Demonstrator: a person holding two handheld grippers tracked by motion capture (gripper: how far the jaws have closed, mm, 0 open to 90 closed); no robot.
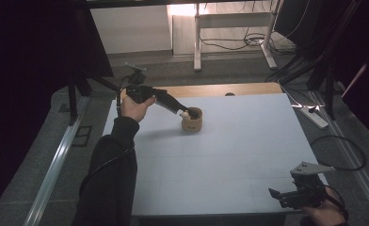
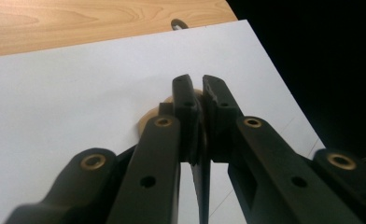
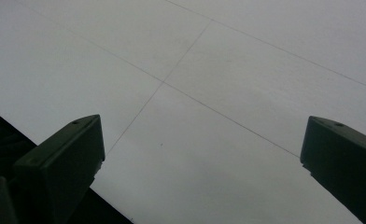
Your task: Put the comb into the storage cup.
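Note:
A small round wooden cup [image 1: 193, 121] stands on the white table top [image 1: 229, 150] at the back left of centre. My left gripper [image 1: 184, 113] reaches in from the left and slants down to the cup's left rim. In the left gripper view its jaws [image 2: 196, 82] are pressed together, and the tan cup [image 2: 148, 122] peeks out behind them. A small pale spot shows at the tips in the high view; I cannot tell what it is. My right gripper [image 1: 275, 193] rests near the front right corner, and its jaws [image 3: 202, 140] stand wide apart over bare table.
A strip of bare wooden table [image 1: 220, 89] runs behind the white top, with a small dark item [image 2: 179, 24] at its edge. Cables [image 1: 335, 150] lie on the floor to the right. A white desk frame [image 1: 232, 33] stands farther back.

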